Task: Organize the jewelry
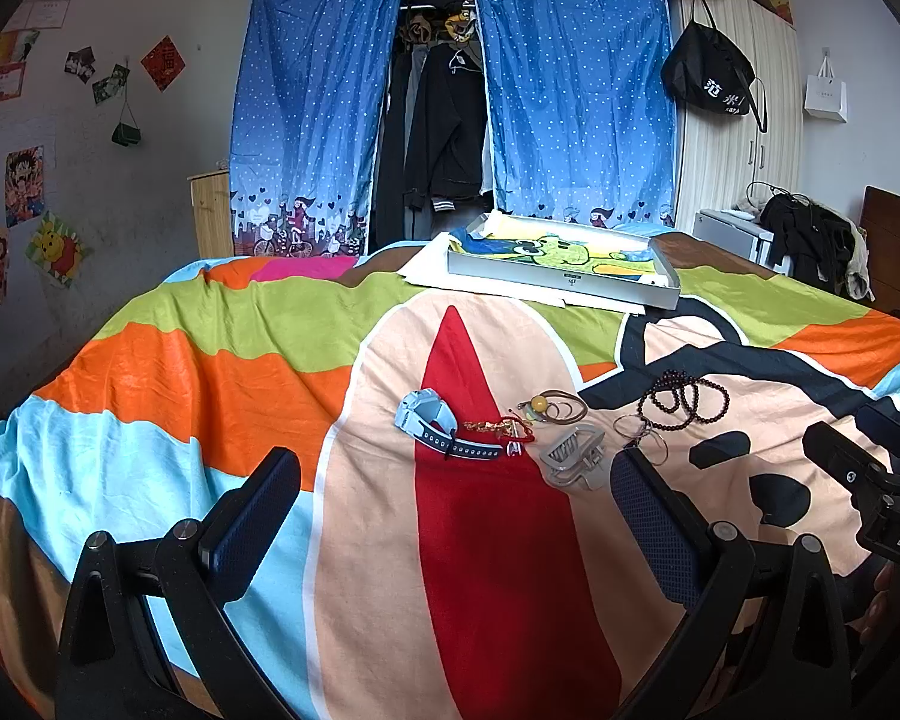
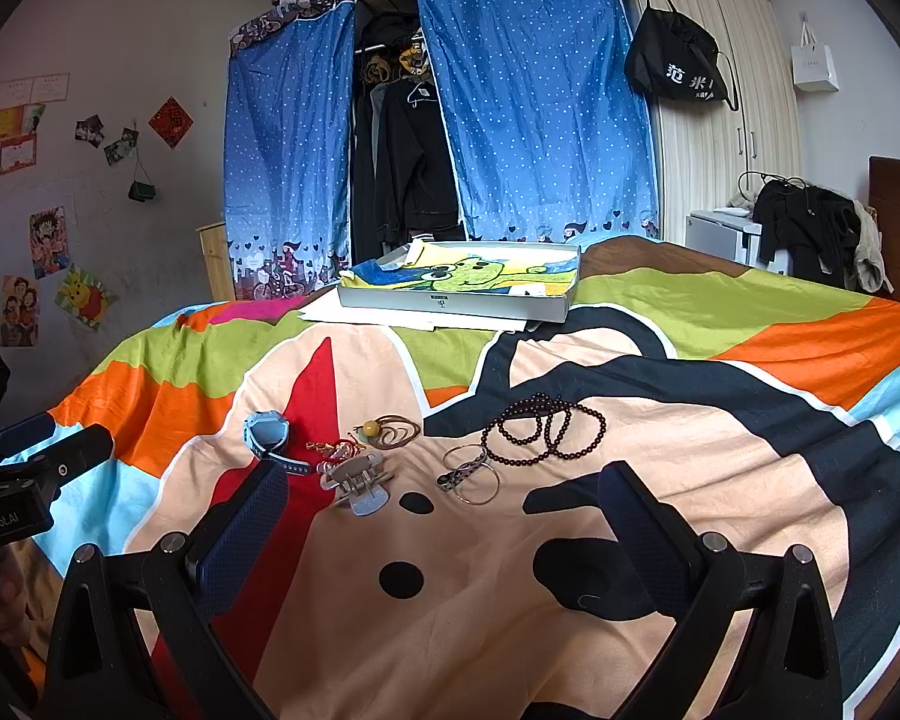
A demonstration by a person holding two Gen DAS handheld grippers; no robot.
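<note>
Jewelry lies in a loose row on the bright blanket: a pale blue watch (image 1: 424, 420) (image 2: 267, 433), a red and gold bracelet (image 1: 498, 427) (image 2: 336, 450), brown hair ties with a yellow bead (image 1: 555, 406) (image 2: 390, 431), a grey claw clip (image 1: 575, 456) (image 2: 357, 486), metal hoops (image 1: 642, 435) (image 2: 471, 474) and a dark bead string (image 1: 684, 399) (image 2: 546, 429). My left gripper (image 1: 456, 510) hovers open, short of the watch and clip. My right gripper (image 2: 444, 516) is open too, short of the hoops and beads. Neither holds anything.
A shallow white box (image 1: 561, 284) (image 2: 456, 303) lined with a frog-print cloth sits at the bed's far side on white paper. The blanket (image 1: 210, 372) (image 2: 750, 480) covers the bed. Behind stand a blue curtained wardrobe (image 1: 306, 120), white cupboards and a chair with dark clothes (image 2: 810, 228).
</note>
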